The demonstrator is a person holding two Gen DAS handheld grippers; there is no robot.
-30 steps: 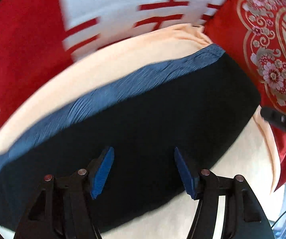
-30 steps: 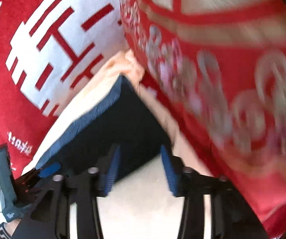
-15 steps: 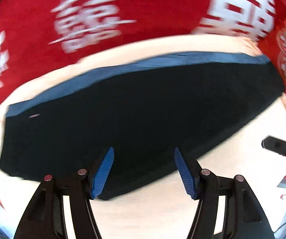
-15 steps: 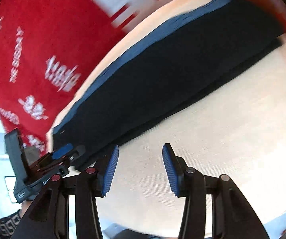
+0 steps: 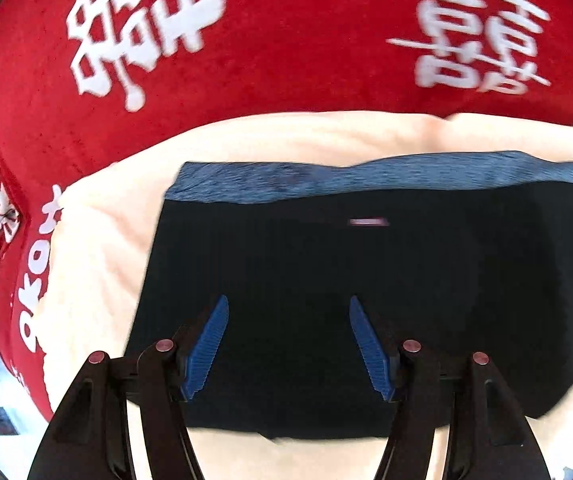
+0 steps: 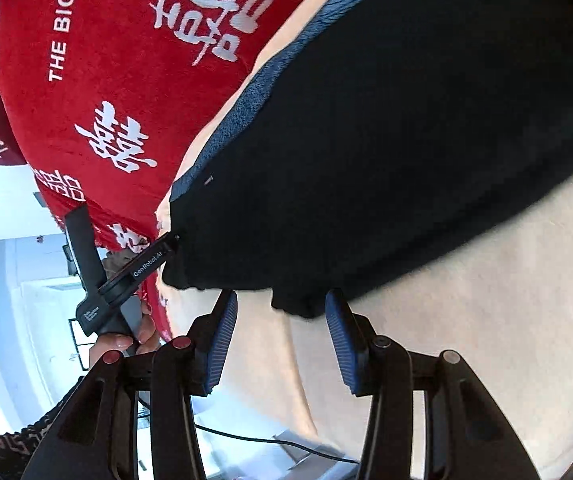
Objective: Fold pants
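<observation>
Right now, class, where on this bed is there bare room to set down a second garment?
Bare cream sheet lies on the near side of the dark pants, toward the edge. A narrow cream strip runs between pants and red blanket: crowded.

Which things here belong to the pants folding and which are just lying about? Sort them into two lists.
For the job:
- dark pants, lying folded, blue waistband at the far edge
- left gripper, open over the pants
- right gripper, open at the pants' near corner
- cream cover they lie on

Lying about:
- red blanket with white characters
- black cable
</observation>
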